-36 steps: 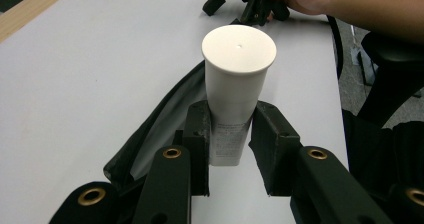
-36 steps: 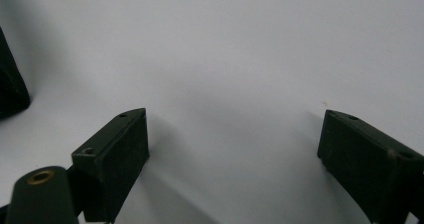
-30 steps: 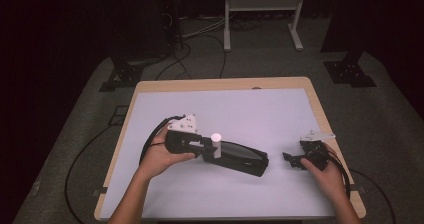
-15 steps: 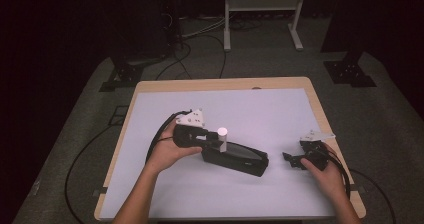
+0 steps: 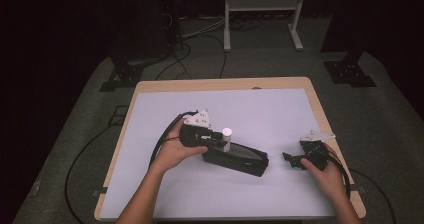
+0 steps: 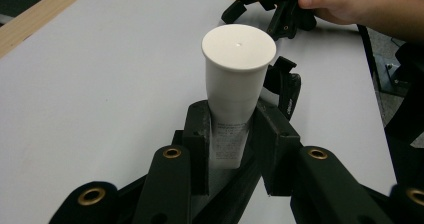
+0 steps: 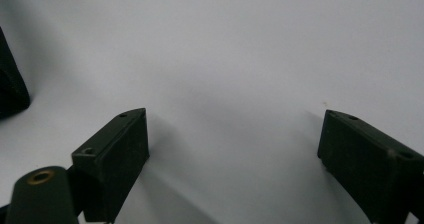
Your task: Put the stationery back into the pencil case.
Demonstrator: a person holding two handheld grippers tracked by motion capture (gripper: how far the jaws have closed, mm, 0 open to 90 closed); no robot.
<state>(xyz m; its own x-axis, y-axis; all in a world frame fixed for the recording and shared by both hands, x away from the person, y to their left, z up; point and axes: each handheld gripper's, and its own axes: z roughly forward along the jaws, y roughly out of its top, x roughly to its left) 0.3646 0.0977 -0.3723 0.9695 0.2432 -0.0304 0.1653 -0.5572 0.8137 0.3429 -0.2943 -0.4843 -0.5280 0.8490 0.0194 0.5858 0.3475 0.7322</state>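
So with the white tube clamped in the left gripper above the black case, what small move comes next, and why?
Probably lower the white tube into the black case. The left gripper is shut on the tube, cap end up, right over the case's near end, while the right gripper rests open on the table, apart from the case.

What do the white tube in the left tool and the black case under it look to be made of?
The white tube looks like matte plastic: a smooth, even surface, a flat cap with a small moulding dot, and printed text low on its body. The black case is harder to judge; its dull, slightly sagging surface suggests fabric or soft synthetic, though it could be plastic. The left tool is shut on the tube.
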